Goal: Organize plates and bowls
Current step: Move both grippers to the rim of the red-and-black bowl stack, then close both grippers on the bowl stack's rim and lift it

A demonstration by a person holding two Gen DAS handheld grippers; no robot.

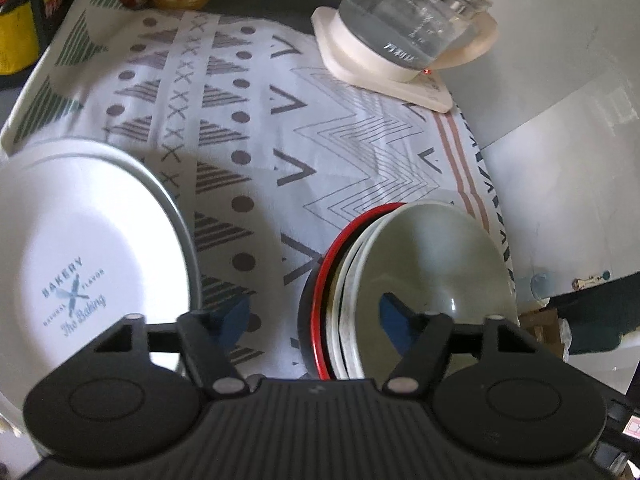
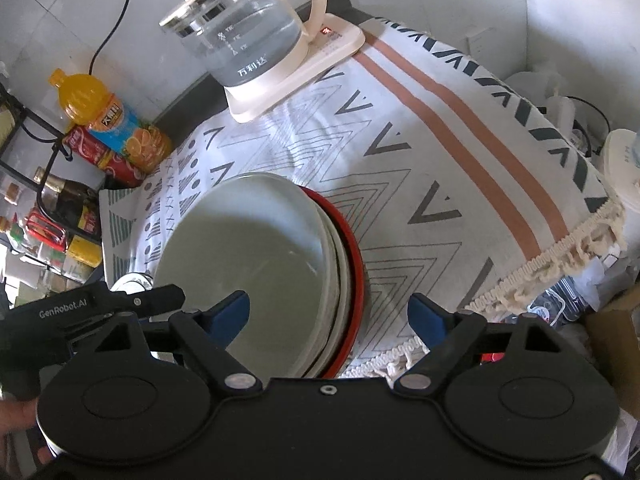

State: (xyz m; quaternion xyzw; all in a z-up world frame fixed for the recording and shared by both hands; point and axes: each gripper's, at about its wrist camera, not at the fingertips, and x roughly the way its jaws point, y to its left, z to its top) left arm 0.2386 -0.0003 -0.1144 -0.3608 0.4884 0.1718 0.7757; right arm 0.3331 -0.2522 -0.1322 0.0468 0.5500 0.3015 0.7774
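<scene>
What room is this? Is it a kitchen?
Probably a home kitchen or dining corner. A glass electric kettle sits on a patterned tablecloth, stacked bowls and a plate lie on it, and sauce bottles fill a rack beside an orange drink bottle.

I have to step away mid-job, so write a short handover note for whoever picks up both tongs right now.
Left tongs: open, holding nothing, between the white plate on their left and the bowl stack on their right.
Right tongs: open, holding nothing, straddling the near rim of the stack.
Things: pale green bowl on top, nested in white bowls, with the black and red bowl at the bottom, all on the patterned cloth. The kettle stands at the back.
Done: bowls look nested.
Left: the plate sits apart and ungripped; its final spot is probably still to settle.
</scene>
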